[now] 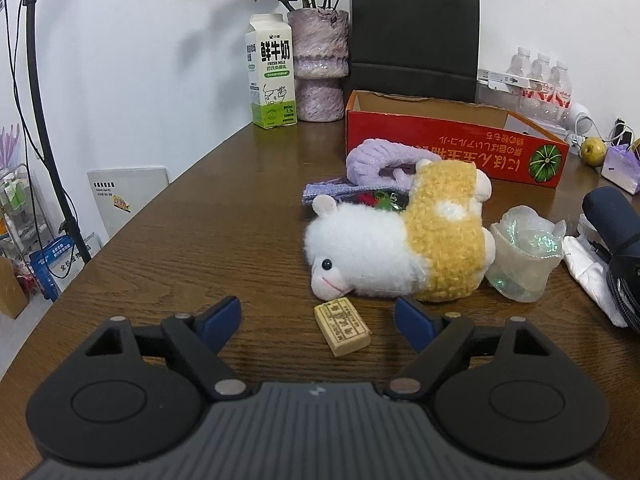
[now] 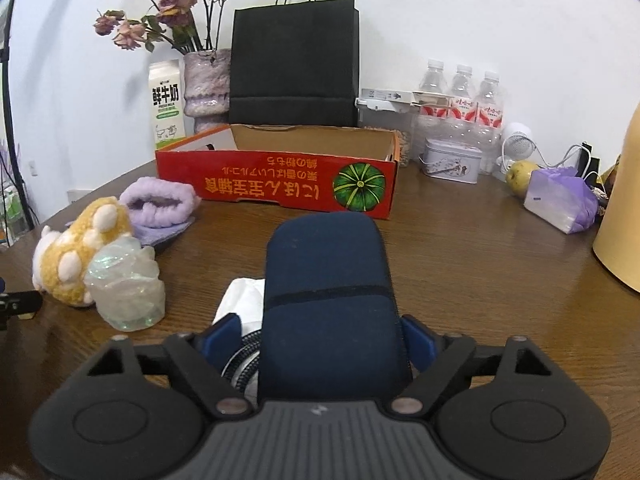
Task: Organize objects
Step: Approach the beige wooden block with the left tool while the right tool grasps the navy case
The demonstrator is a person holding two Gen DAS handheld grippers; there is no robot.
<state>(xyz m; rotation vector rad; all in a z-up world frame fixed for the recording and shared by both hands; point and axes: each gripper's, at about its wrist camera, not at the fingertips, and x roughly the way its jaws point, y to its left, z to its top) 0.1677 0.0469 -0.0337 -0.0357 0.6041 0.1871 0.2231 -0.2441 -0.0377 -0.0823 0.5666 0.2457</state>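
Left gripper (image 1: 318, 316) gapes, small tan block (image 1: 342, 327) lying between its tips on the wooden table (image 1: 208, 216), long axis angled. Right gripper (image 2: 322, 336) hugs navy case (image 2: 330, 292), contact unclear; long axis aims at red box (image 2: 276, 178).

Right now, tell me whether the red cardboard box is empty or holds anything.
Looks empty: the right wrist view shows only bare brown walls inside the red cardboard box; its floor is hidden behind the front wall.

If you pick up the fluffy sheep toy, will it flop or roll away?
The sheep toy looks soft and fluffy, so it would probably squash and feel light. It lies on its side on the table, so it likely won't roll.
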